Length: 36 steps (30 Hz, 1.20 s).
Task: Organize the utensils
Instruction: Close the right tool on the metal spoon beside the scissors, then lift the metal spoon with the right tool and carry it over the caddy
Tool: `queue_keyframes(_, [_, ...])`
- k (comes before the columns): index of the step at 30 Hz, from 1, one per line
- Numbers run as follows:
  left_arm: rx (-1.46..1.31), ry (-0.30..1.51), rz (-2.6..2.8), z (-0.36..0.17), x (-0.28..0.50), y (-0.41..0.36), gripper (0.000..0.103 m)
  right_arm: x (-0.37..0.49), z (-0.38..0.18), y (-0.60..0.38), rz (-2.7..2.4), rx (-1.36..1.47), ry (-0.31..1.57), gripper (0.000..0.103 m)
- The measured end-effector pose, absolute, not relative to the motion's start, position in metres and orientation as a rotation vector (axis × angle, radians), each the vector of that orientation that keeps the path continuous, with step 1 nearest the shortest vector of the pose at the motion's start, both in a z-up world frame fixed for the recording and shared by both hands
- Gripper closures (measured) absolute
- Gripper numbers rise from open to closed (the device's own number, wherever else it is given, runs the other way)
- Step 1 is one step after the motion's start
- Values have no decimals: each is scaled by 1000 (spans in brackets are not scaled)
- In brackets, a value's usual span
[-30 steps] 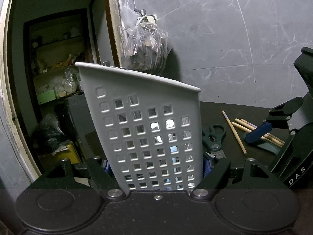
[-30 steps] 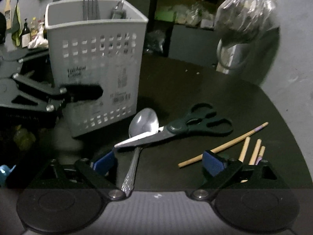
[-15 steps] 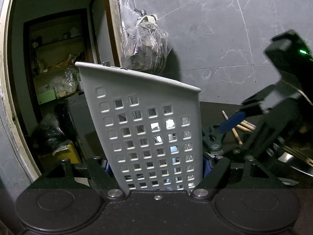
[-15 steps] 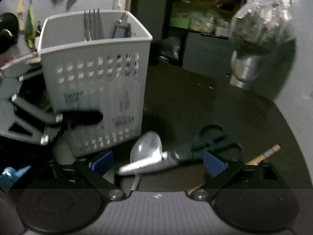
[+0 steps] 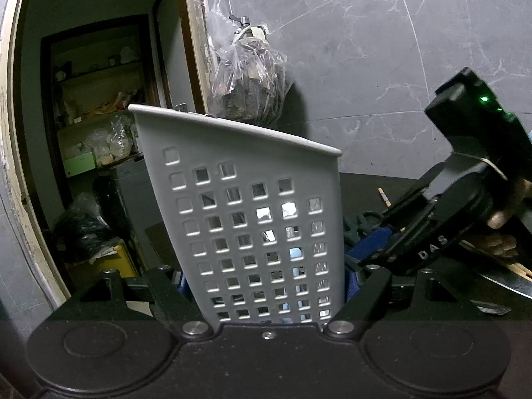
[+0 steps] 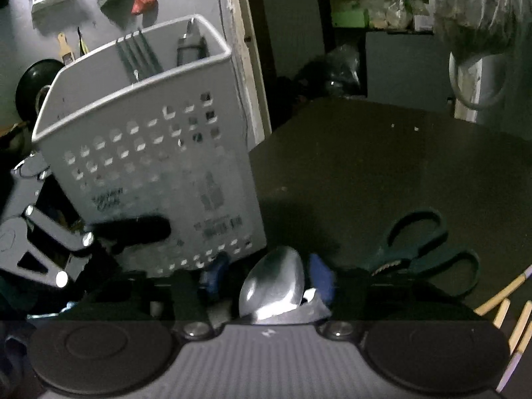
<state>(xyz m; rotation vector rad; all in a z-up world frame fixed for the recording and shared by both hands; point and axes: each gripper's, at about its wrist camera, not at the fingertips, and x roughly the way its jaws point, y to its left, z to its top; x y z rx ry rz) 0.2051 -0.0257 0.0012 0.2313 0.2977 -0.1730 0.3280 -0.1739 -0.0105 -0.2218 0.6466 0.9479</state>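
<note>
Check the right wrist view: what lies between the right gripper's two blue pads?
The spoon bowl lies between the right gripper pads, which have just been closing around it; the scissors blade crosses beside it. The right wrist view shows this.

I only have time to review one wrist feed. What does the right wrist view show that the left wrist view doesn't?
Only the right wrist view shows the spoon between the right gripper fingers, whose jaws have just been closing, plus the fork tines standing inside the basket and the full scissors.

Only the left wrist view shows the right gripper's body from outside, with the hand holding it.

Both show the grey perforated basket, clamped by the left gripper, the chopsticks and the hanging plastic bag.
</note>
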Motion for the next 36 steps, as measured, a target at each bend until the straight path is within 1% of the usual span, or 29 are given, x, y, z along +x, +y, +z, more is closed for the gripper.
queue_keyframes(6, [230, 298, -173, 1, 205, -26, 23, 299, -12, -178, 865, -255, 643, 62])
queue_keyframes(11, [230, 297, -171, 0, 204, -26, 23, 270, -11, -178, 775, -302, 655, 60])
queue_keyframes(12, [230, 297, -171, 0, 204, -26, 23, 267, -10, -178, 780, -297, 664, 55])
queue_keyframes(13, [230, 297, -171, 0, 204, -26, 23, 263, -10, -180, 793, -289, 677, 43])
queue_keyframes(14, [230, 297, -171, 0, 204, -26, 23, 259, -10, -183, 816, -277, 688, 39])
queue_keyframes(17, [231, 297, -170, 0, 204, -26, 23, 262, -10, -192, 851, -240, 710, 38])
queue_keyframes(19, [230, 297, -171, 0, 204, -26, 23, 268, -9, -200, 873, -193, 732, 40])
queue_keyframes(20, [230, 298, -171, 0, 204, -26, 23, 271, -8, -203, 880, -168, 741, 41])
queue_keyframes(21, [230, 298, -171, 0, 204, -26, 23, 274, -8, -205, 885, -150, 746, 50])
queue_keyframes(22, [230, 297, -171, 0, 204, -26, 23, 279, -7, -205, 886, -141, 748, 57])
queue_keyframes(24, [230, 297, -171, 0, 204, -26, 23, 281, -8, -206, 866, -140, 744, 80])
queue_keyframes(25, [230, 297, -171, 0, 204, -26, 23, 280, -9, -206, 858, -150, 740, 84])
queue_keyframes(29, [232, 297, -170, 0, 204, -26, 23, 266, -7, -196, 823, -228, 704, 86])
queue_keyframes(36, [231, 297, -170, 0, 204, -26, 23, 237, 4, -176, 755, -367, 604, 96])
